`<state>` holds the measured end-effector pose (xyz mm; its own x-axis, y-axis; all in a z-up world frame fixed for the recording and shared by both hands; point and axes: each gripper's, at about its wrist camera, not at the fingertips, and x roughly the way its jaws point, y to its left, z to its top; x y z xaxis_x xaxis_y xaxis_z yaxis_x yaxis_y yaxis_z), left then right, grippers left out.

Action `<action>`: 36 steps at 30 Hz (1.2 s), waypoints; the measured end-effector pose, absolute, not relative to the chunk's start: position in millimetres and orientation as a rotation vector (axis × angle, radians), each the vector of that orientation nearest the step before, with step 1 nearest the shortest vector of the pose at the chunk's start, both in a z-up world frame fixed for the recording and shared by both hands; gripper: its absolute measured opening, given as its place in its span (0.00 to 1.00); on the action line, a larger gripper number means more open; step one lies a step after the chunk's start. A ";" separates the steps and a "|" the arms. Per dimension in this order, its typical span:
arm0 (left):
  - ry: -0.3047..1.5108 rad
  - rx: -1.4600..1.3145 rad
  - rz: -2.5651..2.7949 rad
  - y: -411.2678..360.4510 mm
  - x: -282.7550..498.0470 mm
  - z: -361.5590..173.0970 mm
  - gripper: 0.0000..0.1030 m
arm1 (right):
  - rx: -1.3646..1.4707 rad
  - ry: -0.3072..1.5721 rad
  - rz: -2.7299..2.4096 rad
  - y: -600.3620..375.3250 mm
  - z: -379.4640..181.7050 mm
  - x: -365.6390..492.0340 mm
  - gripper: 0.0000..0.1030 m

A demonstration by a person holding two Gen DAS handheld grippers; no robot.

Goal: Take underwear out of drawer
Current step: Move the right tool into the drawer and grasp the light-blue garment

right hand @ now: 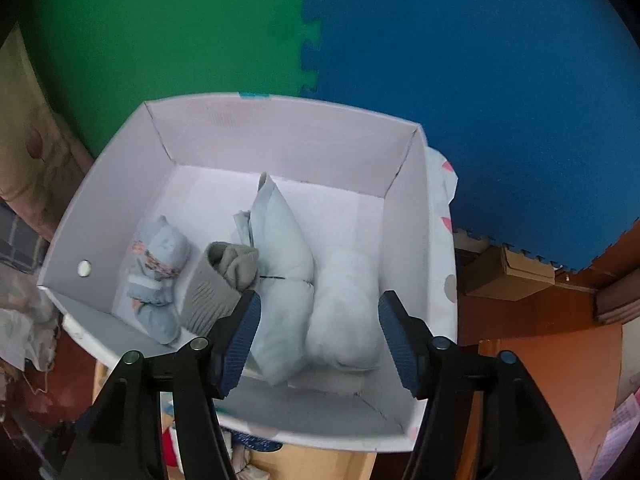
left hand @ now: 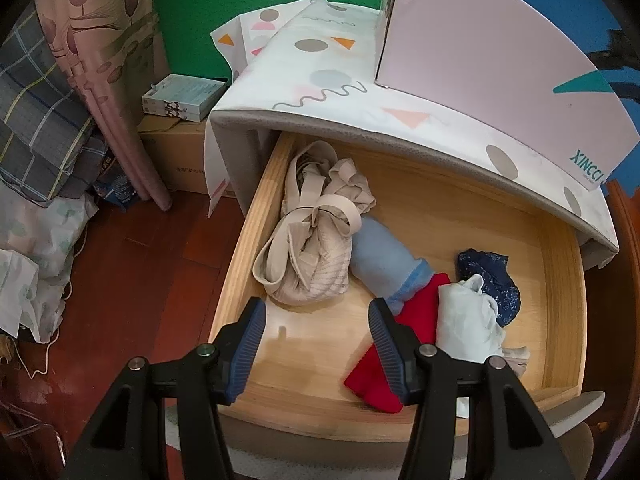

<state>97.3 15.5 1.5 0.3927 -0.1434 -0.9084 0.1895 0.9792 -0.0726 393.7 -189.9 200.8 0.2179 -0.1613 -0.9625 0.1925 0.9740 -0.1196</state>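
Note:
The wooden drawer (left hand: 248,232) stands pulled out. In it lie a beige bra bundle (left hand: 308,240), a light blue roll (left hand: 380,260), a red garment (left hand: 384,360), a white garment (left hand: 468,320) and a dark blue patterned piece (left hand: 492,276). My left gripper (left hand: 317,310) hangs open over the drawer's front, with only bare wood between its fingers. My right gripper (right hand: 320,300) is open just above the white box (right hand: 280,140). Below its fingers lie a pale blue roll (right hand: 280,264) and a white roll (right hand: 344,312), which the pads do not press. Grey socks (right hand: 220,284) and blue-grey patterned socks (right hand: 160,272) lie to their left.
The white box (left hand: 480,60) stands on the cabinet top, which a patterned cloth (left hand: 320,64) covers. Left of the cabinet are small boxes (left hand: 180,96) on a carton, a pink curtain (left hand: 108,60) and piled fabric (left hand: 36,132). Green and blue foam mats (right hand: 460,60) line the wall.

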 end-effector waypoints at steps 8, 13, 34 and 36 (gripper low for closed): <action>1.149 0.031 -0.212 18.7 97.7 2.1 0.53 | 0.021 1.352 -0.099 -155.7 230.2 320.5 0.58; 1.156 0.024 -0.206 19.9 98.1 1.4 0.53 | 0.030 1.448 -0.031 -128.6 196.0 276.0 0.59; 1.165 0.008 -0.215 25.7 99.7 0.0 0.53 | 0.032 1.723 0.042 -26.3 22.2 242.2 0.71; 1.165 0.006 -0.218 25.0 99.6 0.0 0.53 | 0.023 1.735 0.032 -25.8 14.2 240.2 0.70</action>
